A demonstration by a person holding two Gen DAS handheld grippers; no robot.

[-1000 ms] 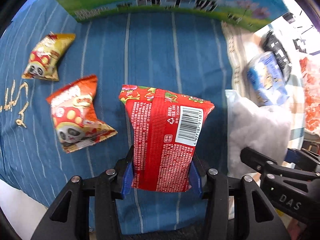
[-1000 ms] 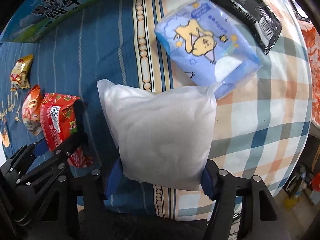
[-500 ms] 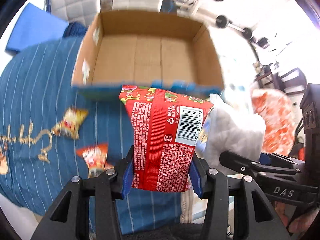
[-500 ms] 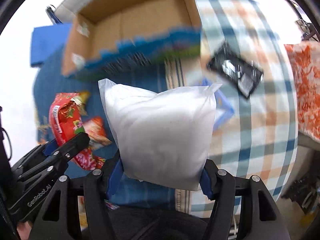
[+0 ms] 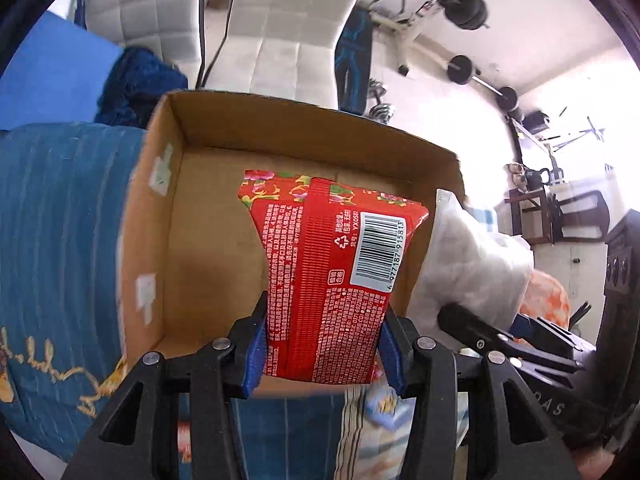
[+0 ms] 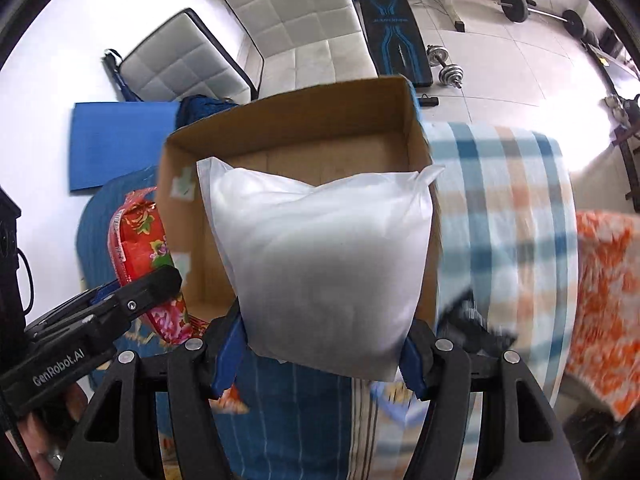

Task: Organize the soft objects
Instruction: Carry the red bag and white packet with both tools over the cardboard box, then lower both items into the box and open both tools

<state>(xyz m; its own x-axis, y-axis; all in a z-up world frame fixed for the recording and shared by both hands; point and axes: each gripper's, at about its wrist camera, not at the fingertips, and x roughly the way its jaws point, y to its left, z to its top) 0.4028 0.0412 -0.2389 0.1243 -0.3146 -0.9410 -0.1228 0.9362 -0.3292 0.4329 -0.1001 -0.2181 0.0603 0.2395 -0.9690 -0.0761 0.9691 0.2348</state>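
My left gripper (image 5: 322,354) is shut on a red snack packet (image 5: 332,276) with a barcode, held over the open cardboard box (image 5: 208,248). My right gripper (image 6: 322,356) is shut on a white soft bag (image 6: 324,256), held over the same box (image 6: 304,128). The white bag shows at the right in the left wrist view (image 5: 476,268). The red packet shows at the left in the right wrist view (image 6: 140,236). The box floor that shows is bare.
The box stands on a bed with a blue striped cover (image 5: 60,220) and a plaid blanket (image 6: 508,208). An orange patterned cloth (image 6: 604,300) lies at the right. Beyond are white cushioned seats (image 6: 296,20), a weight bench (image 6: 394,28) and dumbbells on the floor.
Both grippers rose and moved forward from over the bed cover to above the open box, each still holding its item. The loose snack packets have dropped out of view.
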